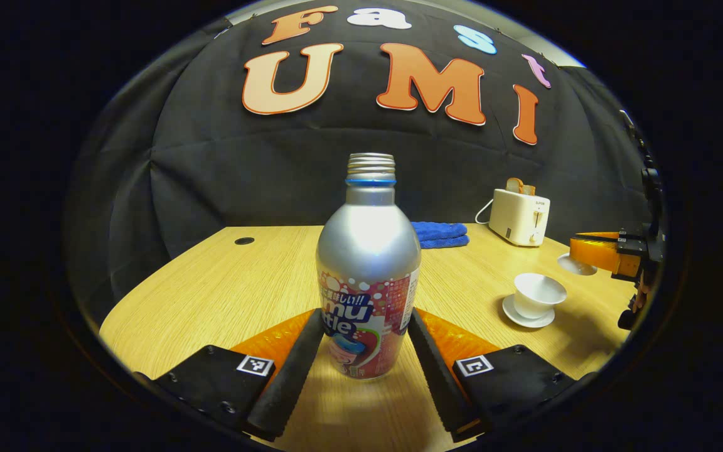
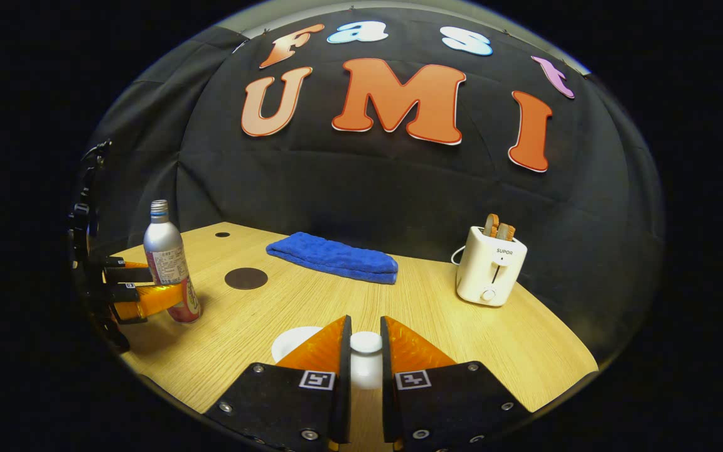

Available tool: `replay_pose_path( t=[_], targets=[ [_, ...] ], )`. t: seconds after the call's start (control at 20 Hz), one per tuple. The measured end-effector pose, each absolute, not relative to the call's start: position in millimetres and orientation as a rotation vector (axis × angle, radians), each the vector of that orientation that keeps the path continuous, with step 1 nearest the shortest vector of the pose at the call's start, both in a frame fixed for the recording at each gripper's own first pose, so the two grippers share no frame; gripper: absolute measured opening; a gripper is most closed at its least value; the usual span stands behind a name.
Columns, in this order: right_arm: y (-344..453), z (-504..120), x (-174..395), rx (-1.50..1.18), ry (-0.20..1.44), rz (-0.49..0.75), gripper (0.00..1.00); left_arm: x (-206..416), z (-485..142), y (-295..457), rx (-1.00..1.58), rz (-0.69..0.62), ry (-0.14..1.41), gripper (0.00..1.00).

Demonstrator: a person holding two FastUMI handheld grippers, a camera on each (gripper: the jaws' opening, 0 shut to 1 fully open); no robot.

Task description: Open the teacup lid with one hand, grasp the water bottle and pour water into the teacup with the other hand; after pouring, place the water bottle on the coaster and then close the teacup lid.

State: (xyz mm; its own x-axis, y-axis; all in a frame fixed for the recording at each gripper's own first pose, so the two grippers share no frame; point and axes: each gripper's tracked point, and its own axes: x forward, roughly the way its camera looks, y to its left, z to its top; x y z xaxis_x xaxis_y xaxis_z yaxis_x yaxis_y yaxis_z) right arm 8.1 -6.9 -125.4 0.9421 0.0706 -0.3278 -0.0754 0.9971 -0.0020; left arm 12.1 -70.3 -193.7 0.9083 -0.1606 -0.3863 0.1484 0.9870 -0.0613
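Nearest to me, my left tool (image 1: 366,342) sits spread around the lower body of the water bottle (image 1: 368,270); the pads stand just beside its label on either side, and I cannot tell whether they press it yet. The bottle stands upright on the worktop (image 1: 230,282), its cap off, the bare thread showing.

My right tool (image 2: 366,345) is pinched on the white knob of the teacup lid (image 2: 366,358), held up in the air to the side of the cup.

So I judge the first step done: the teacup (image 1: 538,294) stands open on its saucer (image 1: 528,314), well to the right of the bottle. What is left is nearly everything else: lifting the bottle, pouring, setting it on the coaster, and closing the cup.

Farther back lie a folded blue towel (image 2: 333,257) and a white toaster (image 2: 490,267) against the booth wall.

The right gripper view gives me the dark round coaster (image 2: 246,278), just behind and beside the bottle, which hides it in the left gripper view. The left gripper view, in turn, gives me the open cup itself, with the lid hanging near it at the right edge.
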Motion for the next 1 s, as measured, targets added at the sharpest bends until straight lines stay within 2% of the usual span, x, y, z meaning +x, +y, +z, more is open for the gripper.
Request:
replay_pose_path(
  t=[0.2,0.25,0.3,0.45,0.55,0.6,0.7,0.75,0.95,1.0],
  targets=[
    [-22.2,-127.8,0.6,-0.001,0.337,0.048,0.2,15.8,-195.0,-71.5,-0.026,-0.153,0.395,0.87],
    [-26.3,-128.0,-0.6,0.0,0.339,0.041,0.2,16.6,-193.9,-71.3,-0.017,-0.153,0.397,0.82],
    [-30.2,-128.9,-1.6,0.001,0.34,0.035,0.2,19.2,-192.3,-71.4,-0.001,-0.155,0.396,0.86],
    [-41.1,-129.1,-0.9,0.004,0.339,0.016,0.2,29.9,-177.2,-79.0,0.076,-0.164,0.373,0.83],
    [-46.7,-128.4,-4.1,0.006,0.335,0.008,0.2,33.0,-169.9,-80.7,0.163,-0.169,0.359,0.84],
    [-50.2,-128.0,-5.2,0.006,0.334,0.003,0.2,35.1,-165.8,-84.5,0.222,-0.168,0.351,0.81],
    [-57.4,-126.2,-6.9,0.008,0.328,-0.008,0.2,39.5,-156.9,-93.6,0.35,-0.182,0.325,0.84],
    [-59.6,-126.6,-9.0,0.009,0.327,-0.011,0.2,40.2,-154.0,-98.0,0.415,-0.19,0.31,0.8],
    [-70.6,-126.3,-12.4,0.015,0.323,-0.026,0.2,35.5,-149.3,-109.6,0.645,-0.229,0.27,0.84],
    [-73.4,-126.4,-13.7,0.016,0.325,-0.028,0.2,38.7,-150.8,-112.6,0.698,-0.245,0.264,0.8]
  ],
)
